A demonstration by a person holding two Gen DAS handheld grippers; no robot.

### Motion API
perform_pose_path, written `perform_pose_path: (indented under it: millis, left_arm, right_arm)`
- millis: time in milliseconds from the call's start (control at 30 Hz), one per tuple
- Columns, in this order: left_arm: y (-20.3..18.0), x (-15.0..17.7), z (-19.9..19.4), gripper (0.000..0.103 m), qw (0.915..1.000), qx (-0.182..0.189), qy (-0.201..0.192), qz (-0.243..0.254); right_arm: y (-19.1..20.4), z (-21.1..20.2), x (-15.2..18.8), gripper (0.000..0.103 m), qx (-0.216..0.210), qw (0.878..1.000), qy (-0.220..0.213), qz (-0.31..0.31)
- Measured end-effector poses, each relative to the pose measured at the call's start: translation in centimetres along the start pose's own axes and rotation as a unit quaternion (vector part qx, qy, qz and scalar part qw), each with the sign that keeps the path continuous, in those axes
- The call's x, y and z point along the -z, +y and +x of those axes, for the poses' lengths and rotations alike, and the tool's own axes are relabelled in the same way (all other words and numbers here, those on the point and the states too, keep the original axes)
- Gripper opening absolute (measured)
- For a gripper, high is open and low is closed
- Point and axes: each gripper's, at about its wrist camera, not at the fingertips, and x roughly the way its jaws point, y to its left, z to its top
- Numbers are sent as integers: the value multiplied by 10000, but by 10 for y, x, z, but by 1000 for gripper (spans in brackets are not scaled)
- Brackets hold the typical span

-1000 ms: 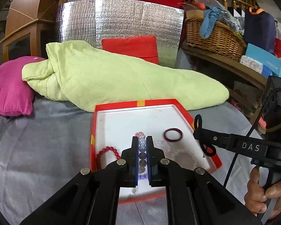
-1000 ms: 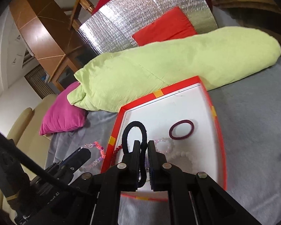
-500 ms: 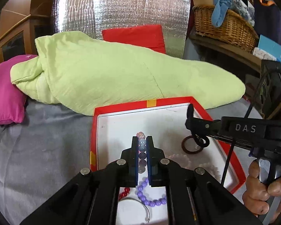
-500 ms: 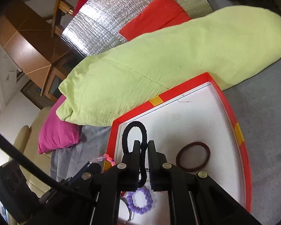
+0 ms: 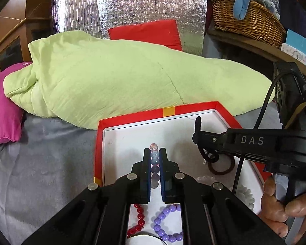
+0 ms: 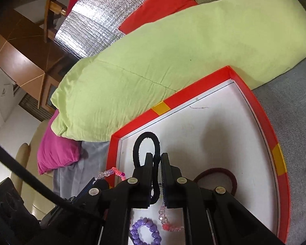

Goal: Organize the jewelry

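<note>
A red-rimmed white tray [image 5: 169, 110] [image 6: 279, 159] lies on the grey cloth. My left gripper [image 5: 155, 155] is shut on a beaded bracelet [image 5: 154, 159] of pale blue and pink beads, held over the tray. My right gripper [image 6: 157, 157] is shut on a black hair tie [image 6: 145, 143], also over the tray; it shows in the left wrist view [image 5: 197, 136]. In the tray lie a maroon hair tie [image 6: 228, 175] [image 5: 222, 168], a purple bead bracelet [image 5: 165, 224] [image 6: 146, 232], a red bead bracelet [image 5: 139, 216] and white bead bracelets [image 5: 244, 194].
A light green quilt [image 5: 122, 77] lies right behind the tray. A magenta cushion [image 5: 4, 106] is at the left. A red cushion [image 5: 146, 32] and silver foil board stand behind. A wicker basket [image 5: 246, 20] sits on a shelf at the right.
Both grippers have moved forward over the tray, each keeping its item. The tray's contents now sit lower and nearer in both views.
</note>
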Motion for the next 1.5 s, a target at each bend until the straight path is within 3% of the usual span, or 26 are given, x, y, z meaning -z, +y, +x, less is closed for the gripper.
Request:
perform_pose_path:
  millis: [667,733,800,900,1133,1300,1500]
  left_arm:
    - [1,3,14,8,9995,-246,211,-6]
    - [1,3,13,13,9993,-307,228,18]
    - [2,3,12,37,9990,-377,239,5]
    - [0,3,6,54,9983,-560,130,83]
    - [-11,-2,-11,69,9953,-927,55,273]
    - [-15,-4,-34,76,9925,-1182,-30,303]
    - [-17,6,-67,80,9902,-1389,-94,69]
  right_arm:
    - [-14,9,2,12,124,9997,59,210]
    - [-14,6,1,12,140,9997,27,201]
    - [-15,3,0,12,146,9997,-7,206]
    - [-15,-3,-2,12,162,9996,-45,205]
    - [-11,-19,-2,13,233,9996,-96,138]
    - [-6,-40,0,35,446,9988,-202,-46]
    - [-5,-75,9,35,817,9953,-405,-315]
